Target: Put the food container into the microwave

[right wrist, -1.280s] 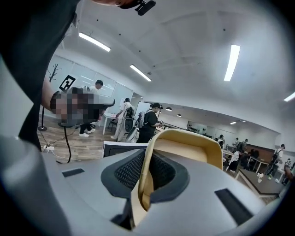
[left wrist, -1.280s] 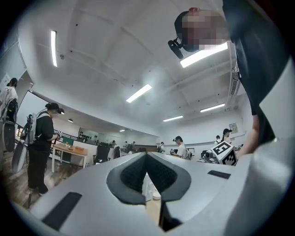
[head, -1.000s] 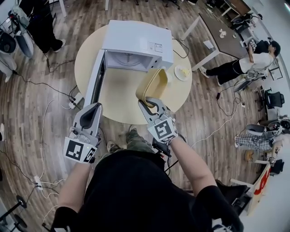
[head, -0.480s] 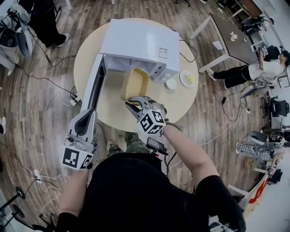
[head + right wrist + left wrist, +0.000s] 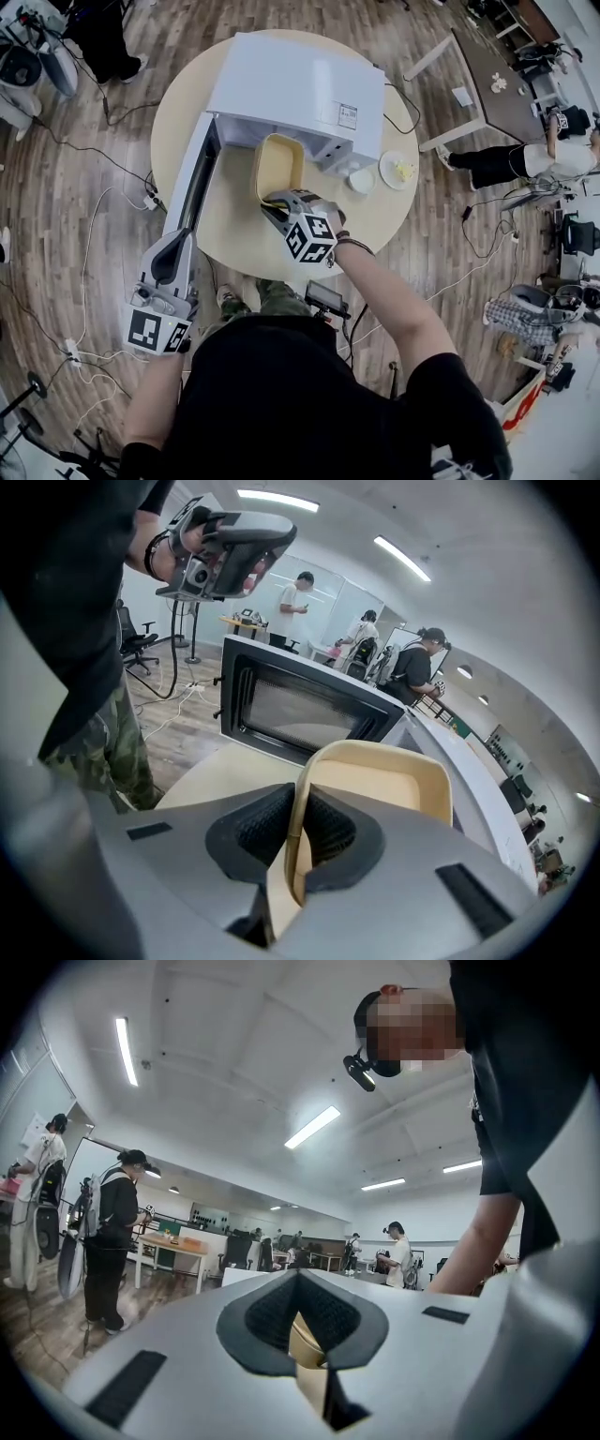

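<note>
The white microwave point(image 5: 291, 89) stands on the round table point(image 5: 225, 220) with its door point(image 5: 195, 178) swung open to the left. A cream, empty food container point(image 5: 277, 165) hangs level in front of the open cavity, its far edge at the mouth. My right gripper point(image 5: 280, 201) is shut on the container's near rim. In the right gripper view the rim sits pinched between the pads of that gripper point(image 5: 298, 829), with the container point(image 5: 380, 782) ahead and the door point(image 5: 300, 710) behind it. My left gripper point(image 5: 172, 251) hangs off the table's near left, shut and empty point(image 5: 298, 1312).
A small plate with yellow food point(image 5: 401, 170) and a small white dish point(image 5: 360, 180) lie on the table right of the microwave. Cables and a power strip point(image 5: 156, 201) run across the wooden floor. People stand around the room, and desks are at the upper right.
My right gripper has carried the container left and forward, from a tilted pose right of the opening to level at the cavity mouth. The left gripper has sunk slightly back.
</note>
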A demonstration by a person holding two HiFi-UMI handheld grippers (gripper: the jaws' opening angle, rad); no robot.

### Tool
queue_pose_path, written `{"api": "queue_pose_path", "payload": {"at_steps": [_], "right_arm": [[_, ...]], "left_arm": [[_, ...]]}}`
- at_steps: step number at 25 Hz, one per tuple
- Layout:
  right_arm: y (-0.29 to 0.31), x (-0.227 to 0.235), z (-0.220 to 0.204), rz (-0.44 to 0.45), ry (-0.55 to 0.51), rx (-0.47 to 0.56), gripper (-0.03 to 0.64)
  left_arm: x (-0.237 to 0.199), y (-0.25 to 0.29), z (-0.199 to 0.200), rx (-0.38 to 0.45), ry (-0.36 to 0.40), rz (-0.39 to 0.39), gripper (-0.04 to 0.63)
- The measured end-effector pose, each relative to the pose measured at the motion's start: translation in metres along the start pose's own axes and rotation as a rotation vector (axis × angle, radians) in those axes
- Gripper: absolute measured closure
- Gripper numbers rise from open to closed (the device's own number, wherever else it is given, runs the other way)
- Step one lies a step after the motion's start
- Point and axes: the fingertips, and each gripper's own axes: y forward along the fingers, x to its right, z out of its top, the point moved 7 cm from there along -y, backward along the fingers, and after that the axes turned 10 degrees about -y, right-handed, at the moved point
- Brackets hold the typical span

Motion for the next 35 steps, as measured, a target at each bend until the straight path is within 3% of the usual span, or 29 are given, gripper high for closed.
{"api": "queue_pose_path", "payload": {"at_steps": [6,13,20,35], "right_arm": [[0.029,0.009,-0.022,0.085,-0.023,-0.069,0.577],[0.056,0.027,-0.042,0.108,-0.054,-0.139,0.577],[0.087,0.056,-0.058,0.068,-0.102,-0.190,0.578],[0.134,0.085,-0.098,0.131,-0.146,-0.346,0.577]], "left_arm": [[-0.005,0.003,-0.005,-0.011,-0.013,0.030,0.577],[-0.007,0.001,-0.015,-0.037,-0.040,0.058,0.577],[-0.007,0.001,-0.022,-0.067,-0.049,0.059,0.577],[-0.003,-0.010,-0.044,-0.128,-0.093,0.086,0.577]]}}
